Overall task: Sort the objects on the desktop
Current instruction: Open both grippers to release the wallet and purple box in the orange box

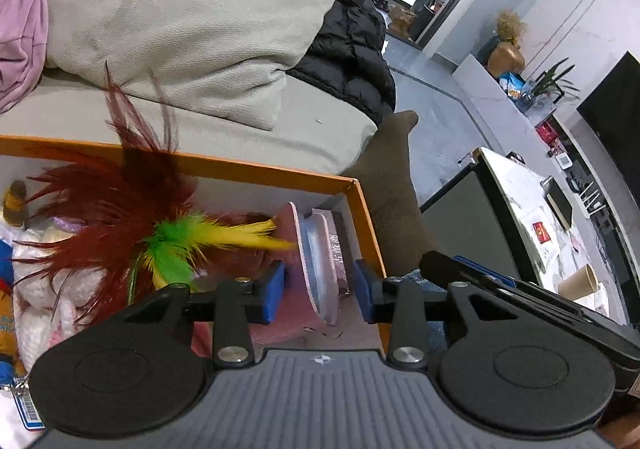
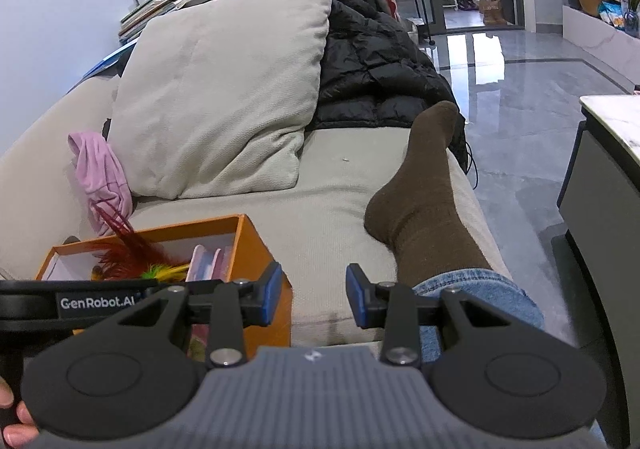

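Note:
An orange box (image 1: pixel 362 209) sits on a grey sofa and holds a feather toy (image 1: pixel 132 209) with red, green and yellow feathers, plush toys (image 1: pixel 44 289), and a pink-edged flat case (image 1: pixel 316 261) standing on edge at its right end. My left gripper (image 1: pixel 320 289) is open over the box, its blue pads on either side of the case, not clamped. My right gripper (image 2: pixel 312 295) is open and empty above the sofa seat, just right of the orange box (image 2: pixel 256 245).
A leg in a brown sock (image 2: pixel 420 193) and jeans lies on the sofa right of the box. A beige cushion (image 2: pixel 224 89), black jacket (image 2: pixel 372 65) and pink cloth (image 2: pixel 104 173) lie behind. A marble-top table (image 1: pixel 532 217) stands to the right.

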A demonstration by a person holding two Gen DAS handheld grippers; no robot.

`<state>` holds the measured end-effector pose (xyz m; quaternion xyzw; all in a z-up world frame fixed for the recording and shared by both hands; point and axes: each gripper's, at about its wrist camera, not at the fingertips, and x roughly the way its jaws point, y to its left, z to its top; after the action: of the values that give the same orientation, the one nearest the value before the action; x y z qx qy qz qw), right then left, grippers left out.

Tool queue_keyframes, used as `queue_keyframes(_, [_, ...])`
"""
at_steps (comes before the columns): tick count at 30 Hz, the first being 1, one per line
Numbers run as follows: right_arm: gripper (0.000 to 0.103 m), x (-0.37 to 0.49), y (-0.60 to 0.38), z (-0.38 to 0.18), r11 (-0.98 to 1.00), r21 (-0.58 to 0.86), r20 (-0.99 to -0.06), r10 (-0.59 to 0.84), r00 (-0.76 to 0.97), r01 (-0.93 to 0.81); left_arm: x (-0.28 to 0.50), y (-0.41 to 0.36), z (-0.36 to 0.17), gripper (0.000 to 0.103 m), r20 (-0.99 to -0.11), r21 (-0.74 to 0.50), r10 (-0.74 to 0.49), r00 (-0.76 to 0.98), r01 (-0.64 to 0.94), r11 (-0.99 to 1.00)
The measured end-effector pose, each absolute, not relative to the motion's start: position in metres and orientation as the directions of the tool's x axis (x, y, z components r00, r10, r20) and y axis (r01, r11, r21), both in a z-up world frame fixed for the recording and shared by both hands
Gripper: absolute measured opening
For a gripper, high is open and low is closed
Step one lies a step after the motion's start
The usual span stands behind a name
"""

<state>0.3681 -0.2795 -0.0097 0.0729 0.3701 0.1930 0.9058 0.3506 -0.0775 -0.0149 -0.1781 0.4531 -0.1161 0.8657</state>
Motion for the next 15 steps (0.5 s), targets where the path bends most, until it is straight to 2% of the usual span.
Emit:
queue_keyframes(3, [0.038, 0.366, -0.281, -0.010, 0.916, 0.271, -0.639, 0.401, 0.656, -0.296, 0.350, -0.076, -0.013, 0.046, -0.744, -0.404, -0.349, 0.569, 0.031, 0.914])
queue_keyframes(15, [0.039, 0.350, -0.283, -0.006, 0.907, 0.269, -0.626, 0.420, 0.657, -0.324, 0.344, -0.076, -0.008, 0.050, -0.747, -0.352, -0.286, 0.600, 0.008, 0.936])
